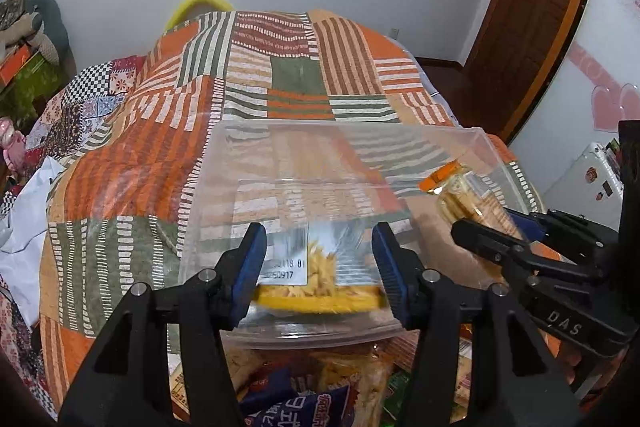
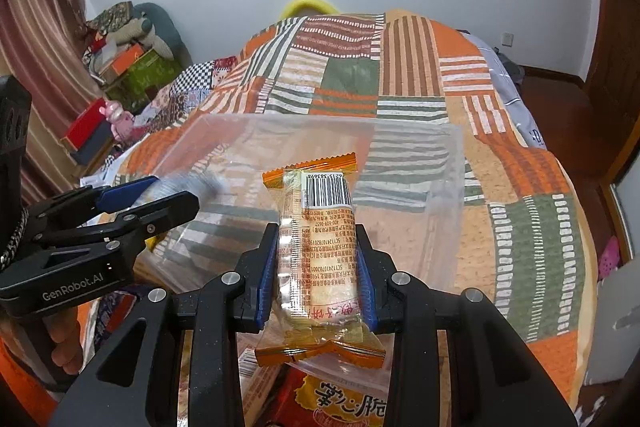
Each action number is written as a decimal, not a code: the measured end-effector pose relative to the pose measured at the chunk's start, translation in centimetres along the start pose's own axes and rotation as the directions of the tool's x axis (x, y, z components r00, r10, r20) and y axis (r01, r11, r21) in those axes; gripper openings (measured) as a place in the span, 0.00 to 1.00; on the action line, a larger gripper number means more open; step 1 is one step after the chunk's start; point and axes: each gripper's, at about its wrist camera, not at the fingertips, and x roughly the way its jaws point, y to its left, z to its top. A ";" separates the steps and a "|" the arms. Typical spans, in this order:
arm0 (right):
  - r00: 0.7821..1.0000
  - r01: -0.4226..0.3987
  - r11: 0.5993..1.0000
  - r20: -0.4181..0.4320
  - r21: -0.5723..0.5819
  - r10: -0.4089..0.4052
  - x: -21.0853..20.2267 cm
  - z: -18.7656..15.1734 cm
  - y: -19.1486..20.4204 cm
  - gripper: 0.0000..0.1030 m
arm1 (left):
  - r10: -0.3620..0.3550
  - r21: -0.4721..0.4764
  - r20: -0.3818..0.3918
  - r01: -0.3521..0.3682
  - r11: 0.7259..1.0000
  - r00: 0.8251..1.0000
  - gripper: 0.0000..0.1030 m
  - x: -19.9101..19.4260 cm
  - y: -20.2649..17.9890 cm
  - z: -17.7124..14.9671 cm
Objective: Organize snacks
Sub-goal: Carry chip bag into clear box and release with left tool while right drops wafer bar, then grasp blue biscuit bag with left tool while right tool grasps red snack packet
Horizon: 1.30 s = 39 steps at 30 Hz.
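While my right hand-held gripper [image 2: 318,267] grasps a clear-wrapped biscuit pack [image 2: 316,247] with orange crimped ends, its blue pads pressed on both long sides, the pack sits above the near edge of the clear plastic bin [image 2: 448,187]. That bin rests on the bed's patchwork quilt [image 2: 520,227] of orange, green and white stripes. My left hand-held gripper [image 1: 320,267] sits at the bin's left part with a yellow-edged bag of pale snack sticks [image 1: 320,279] between its blue pads; the bag is blurred, and I cannot tell whether the pads still press it. Near me, below the bin's rim, more snack packets [image 1: 304,395] lie in a heap.
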 end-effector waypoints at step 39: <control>0.995 0.072 0.996 0.067 -0.047 -0.069 -8.1 -8.0 0.9 0.75 | 0.036 0.026 0.031 -0.037 0.999 0.999 0.88 -9.2 0.3 -11.4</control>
